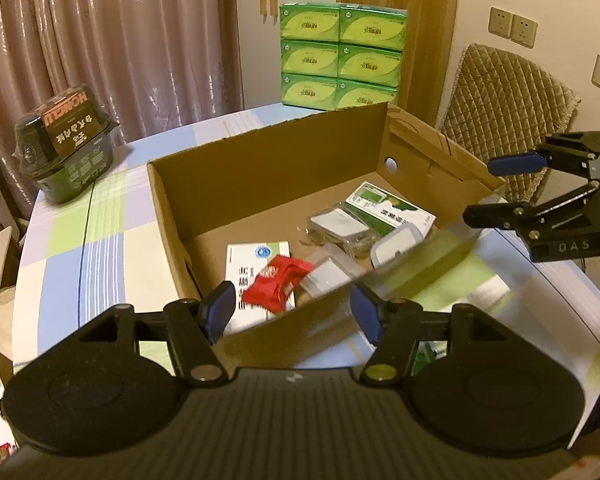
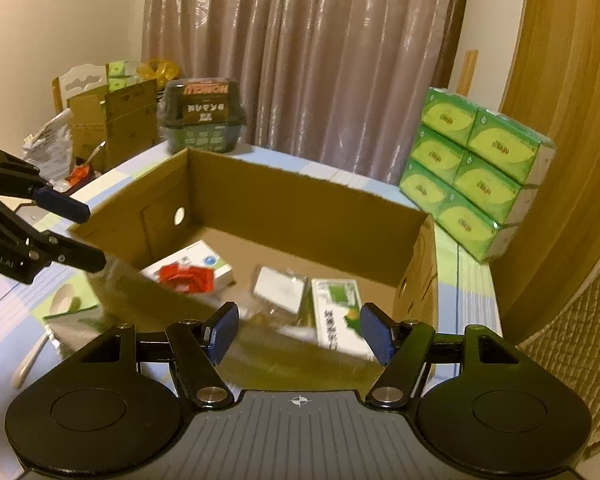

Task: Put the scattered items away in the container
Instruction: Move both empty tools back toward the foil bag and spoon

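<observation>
An open cardboard box (image 1: 268,160) (image 2: 300,204) stands on the checked tablecloth. Inside lie a white medicine box (image 1: 256,252) (image 2: 212,260) with a red packet (image 1: 278,280) (image 2: 186,278) on it, clear packets with white pads (image 1: 340,224) (image 2: 280,290) and a green-and-white box (image 1: 392,208) (image 2: 336,312). The box's near flap (image 1: 420,264) (image 2: 160,300), shiny with tape, is blurred. My left gripper (image 1: 292,314) (image 2: 95,238) is open at the flap's left end. My right gripper (image 2: 298,332) (image 1: 478,190) is open at its right end. Neither holds anything.
A stack of green tissue packs (image 1: 340,56) (image 2: 472,172) stands behind the box. A dark green wrapped bundle (image 1: 68,152) (image 2: 204,120) sits at the table's far left. A white spoon (image 2: 60,304) lies on the cloth left of the box. A quilted chair (image 1: 504,108) is at the right.
</observation>
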Available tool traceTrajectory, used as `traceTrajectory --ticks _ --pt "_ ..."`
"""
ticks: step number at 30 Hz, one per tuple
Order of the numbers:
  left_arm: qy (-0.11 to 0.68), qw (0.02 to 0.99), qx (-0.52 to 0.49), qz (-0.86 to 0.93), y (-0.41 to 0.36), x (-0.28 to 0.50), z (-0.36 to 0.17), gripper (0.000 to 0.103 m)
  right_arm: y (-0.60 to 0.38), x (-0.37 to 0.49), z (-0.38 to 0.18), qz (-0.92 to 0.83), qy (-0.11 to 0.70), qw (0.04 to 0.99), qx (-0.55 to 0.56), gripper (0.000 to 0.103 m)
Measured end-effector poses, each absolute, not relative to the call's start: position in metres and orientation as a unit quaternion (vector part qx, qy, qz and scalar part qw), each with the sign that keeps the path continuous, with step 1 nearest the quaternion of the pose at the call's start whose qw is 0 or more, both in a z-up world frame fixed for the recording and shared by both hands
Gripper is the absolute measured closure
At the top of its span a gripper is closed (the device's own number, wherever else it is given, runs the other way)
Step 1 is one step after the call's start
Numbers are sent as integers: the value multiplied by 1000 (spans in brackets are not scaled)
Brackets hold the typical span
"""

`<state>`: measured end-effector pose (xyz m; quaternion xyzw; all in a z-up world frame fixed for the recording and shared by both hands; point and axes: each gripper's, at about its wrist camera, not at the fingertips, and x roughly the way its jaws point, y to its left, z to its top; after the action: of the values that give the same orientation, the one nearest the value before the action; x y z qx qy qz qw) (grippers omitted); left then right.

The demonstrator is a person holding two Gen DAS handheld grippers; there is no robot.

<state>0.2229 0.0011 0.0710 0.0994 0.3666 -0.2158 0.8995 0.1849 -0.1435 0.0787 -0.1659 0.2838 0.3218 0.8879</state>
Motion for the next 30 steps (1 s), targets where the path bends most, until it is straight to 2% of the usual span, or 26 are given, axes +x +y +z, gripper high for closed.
traceTrajectory --ticks 15,30 --pt "394 895 66 -198 20 128 59 37 -171 101 55 328 349 869 -122 28" --pt "431 885 65 -161 43 64 37 21 -175 41 39 351 379 847 -130 21"
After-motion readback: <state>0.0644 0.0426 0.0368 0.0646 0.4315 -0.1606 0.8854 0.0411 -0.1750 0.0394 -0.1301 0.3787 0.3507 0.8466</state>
